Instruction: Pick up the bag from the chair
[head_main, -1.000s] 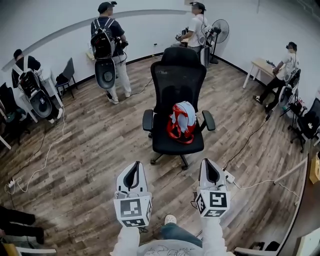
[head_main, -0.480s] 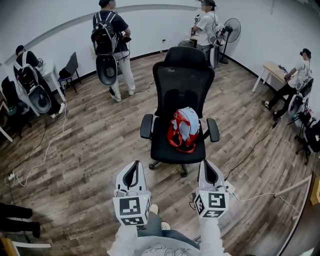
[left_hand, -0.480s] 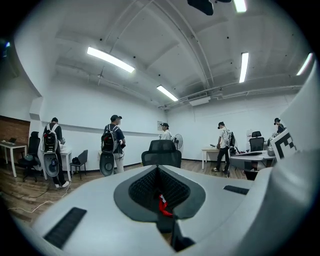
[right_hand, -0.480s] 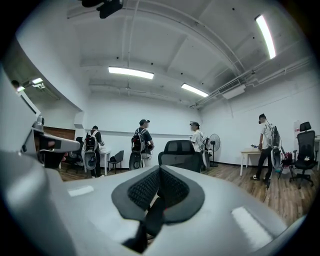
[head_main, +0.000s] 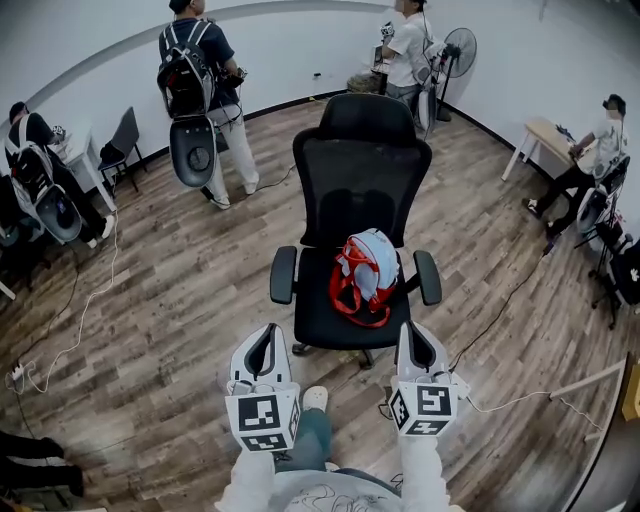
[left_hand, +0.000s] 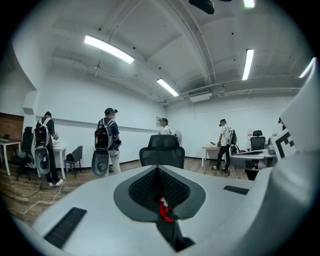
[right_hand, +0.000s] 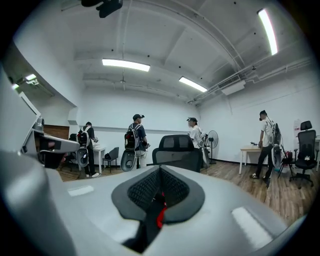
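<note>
Left gripper (head_main: 263, 347) and right gripper (head_main: 420, 343) held side by side, low and level, each tip aimed forward. Jaws of the left pressed together along a dark seam, gripping nothing. Same for the right: jaws closed, empty. In both gripper views, a thin sliver of red at the seam, too small to identify.

Straight ahead of the two grippers, and centred between them, a black chair (head_main: 358, 170) with a mesh back and armrests, facing this way. On its seat, the bag (head_main: 365, 272): red with a pale blue-grey panel and red straps, leaning toward the backrest and nearer the armrest on the right gripper's side. Clear of both grippers, with a strip of wooden floor (head_main: 180, 300) between tips and seat.

Beyond the chair, ahead and to the left of the left gripper, a person with a backpack (head_main: 193, 75) standing by the white wall. Farther ahead, past the chair's back, another person (head_main: 405, 45) next to a fan (head_main: 457, 48). Well off to the right of the right gripper, a small table (head_main: 535, 135) with a person beside it. Just beside the right gripper, a white cable (head_main: 505, 400) trailing across the floor.
</note>
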